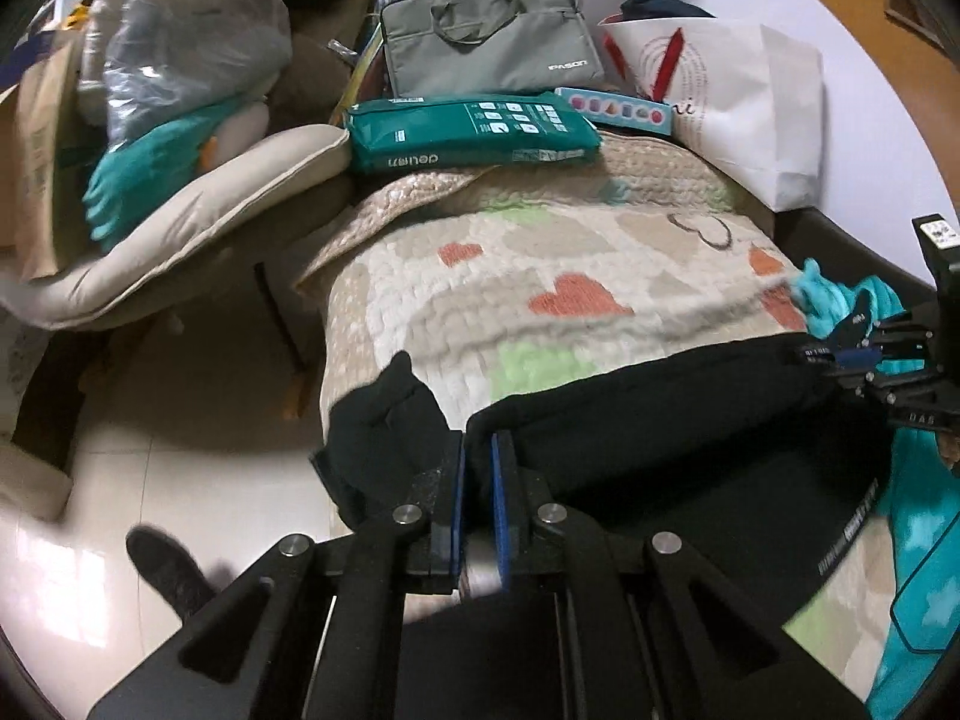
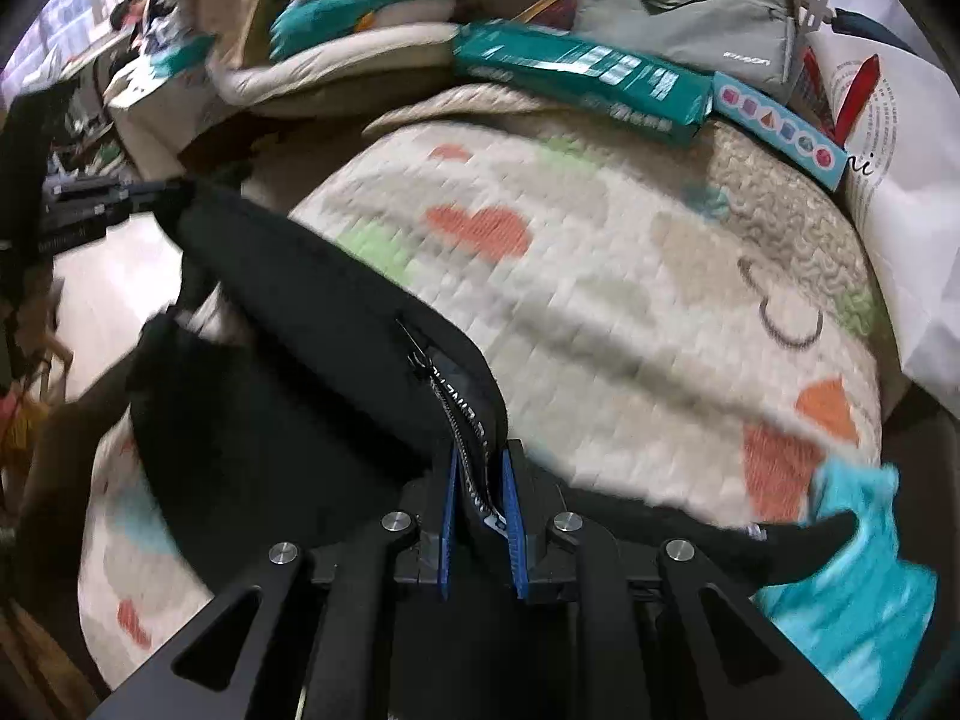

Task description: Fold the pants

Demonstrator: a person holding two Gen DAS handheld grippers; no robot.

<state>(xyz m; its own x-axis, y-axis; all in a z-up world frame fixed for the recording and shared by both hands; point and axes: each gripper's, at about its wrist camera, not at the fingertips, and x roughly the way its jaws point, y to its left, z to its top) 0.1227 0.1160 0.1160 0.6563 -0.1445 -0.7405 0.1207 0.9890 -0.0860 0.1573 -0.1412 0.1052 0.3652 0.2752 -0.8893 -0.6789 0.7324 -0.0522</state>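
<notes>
Black pants (image 1: pixel 660 420) lie across the near part of a patterned quilt (image 1: pixel 570 276) on a bed. My left gripper (image 1: pixel 478 468) is shut on the pants' left edge, where a bunch of black cloth sticks up over the bed's side. My right gripper (image 2: pixel 480 480) is shut on the pants (image 2: pixel 312 360) at the zipper and printed waistband. In the left wrist view the right gripper (image 1: pixel 864 360) shows at the far right, on the pants' other end. In the right wrist view the left gripper (image 2: pixel 90 204) shows at the far left.
A teal garment (image 2: pixel 852 570) lies at the quilt's right edge. A green package (image 1: pixel 474 132), a blue box (image 1: pixel 618 108), a grey laptop bag (image 1: pixel 486 36) and a white paper bag (image 1: pixel 738 102) crowd the far end. A cushioned chair (image 1: pixel 180 222) with bags stands left, over tiled floor (image 1: pixel 180 420).
</notes>
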